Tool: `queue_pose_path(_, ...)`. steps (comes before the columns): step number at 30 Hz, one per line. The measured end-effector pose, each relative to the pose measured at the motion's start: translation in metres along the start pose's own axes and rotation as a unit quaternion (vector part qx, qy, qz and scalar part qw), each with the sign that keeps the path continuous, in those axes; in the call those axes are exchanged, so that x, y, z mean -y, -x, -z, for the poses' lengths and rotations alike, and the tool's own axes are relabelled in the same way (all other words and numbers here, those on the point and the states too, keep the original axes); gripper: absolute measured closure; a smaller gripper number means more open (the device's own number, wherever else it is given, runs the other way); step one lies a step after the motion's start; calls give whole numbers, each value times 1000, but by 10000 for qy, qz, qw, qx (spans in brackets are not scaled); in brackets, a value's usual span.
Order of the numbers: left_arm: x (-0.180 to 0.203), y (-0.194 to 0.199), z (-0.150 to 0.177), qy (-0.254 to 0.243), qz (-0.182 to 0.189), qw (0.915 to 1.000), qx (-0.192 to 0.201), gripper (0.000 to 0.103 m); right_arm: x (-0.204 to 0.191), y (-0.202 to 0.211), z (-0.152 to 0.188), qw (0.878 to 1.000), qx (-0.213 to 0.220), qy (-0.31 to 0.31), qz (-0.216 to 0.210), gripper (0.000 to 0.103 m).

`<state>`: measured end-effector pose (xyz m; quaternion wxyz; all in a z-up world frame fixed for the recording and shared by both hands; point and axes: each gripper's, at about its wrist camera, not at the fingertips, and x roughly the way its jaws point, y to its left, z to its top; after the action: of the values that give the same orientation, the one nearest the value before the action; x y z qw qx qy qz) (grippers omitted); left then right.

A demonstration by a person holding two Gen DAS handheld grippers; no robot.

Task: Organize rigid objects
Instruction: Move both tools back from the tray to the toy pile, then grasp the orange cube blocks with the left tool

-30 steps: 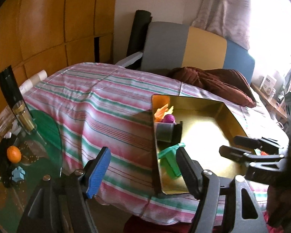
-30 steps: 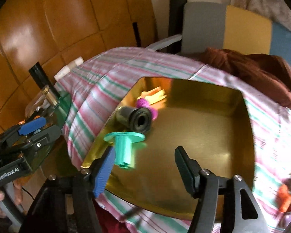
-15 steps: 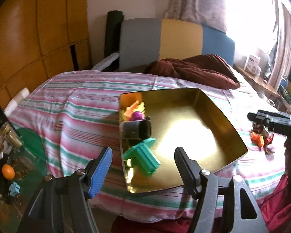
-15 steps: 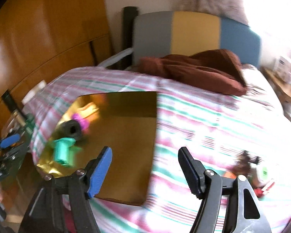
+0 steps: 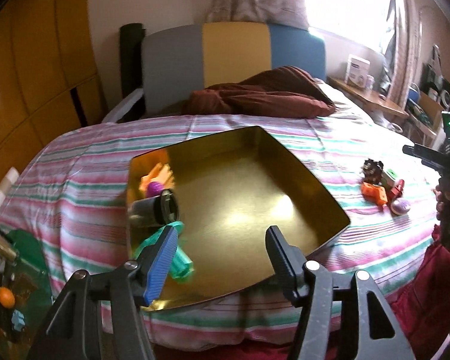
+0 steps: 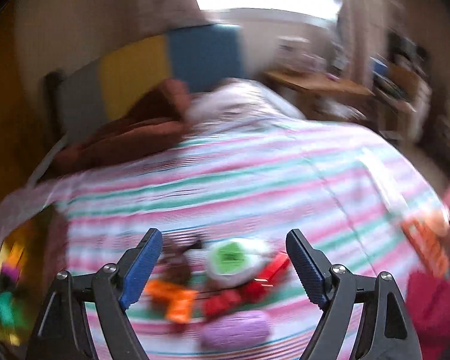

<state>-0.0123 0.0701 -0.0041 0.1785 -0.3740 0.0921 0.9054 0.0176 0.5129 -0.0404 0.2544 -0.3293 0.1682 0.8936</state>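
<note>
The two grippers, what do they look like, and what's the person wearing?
Both are black two-finger clamps with silver bolts at the joints. On the left gripper and the right gripper alike, one ribbed pad is blue and the other looks dark. No cables or lettering show. A red garment shows at the frame edge.

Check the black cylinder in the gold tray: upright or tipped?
Tipped. The black cylinder lies on its side in the gold tray, its round open end facing sideways, beside the green piece.

Left gripper (image 5: 220, 244) points toward 12 o'clock, jaws just closing slightly, nothing between them. Right gripper (image 6: 223, 258) likewise; jaws just opening, gripping nothing.
</note>
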Motion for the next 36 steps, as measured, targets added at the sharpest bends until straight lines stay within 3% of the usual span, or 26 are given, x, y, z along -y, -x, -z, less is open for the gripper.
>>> queue_pose_path(3,18,-4,-5,-196,145,9997,-4,41,36,-2,-6,9954,-34,-960,-57,18)
queue_pose_path(6,34,-10,-11,-359,255,9990,-32,41,48,-2,-7,9927,-83,-1202,-3,18)
queue_pose_path(23,113,-31,-32,-1098,709,9913,-120,42,53,-7,-1,9877,-318,-1505,-279,15)
queue_pose_path(36,135,-38,-37,-1251,856,9883,-150,42,53,-9,-1,9877,-369,-1501,-236,15)
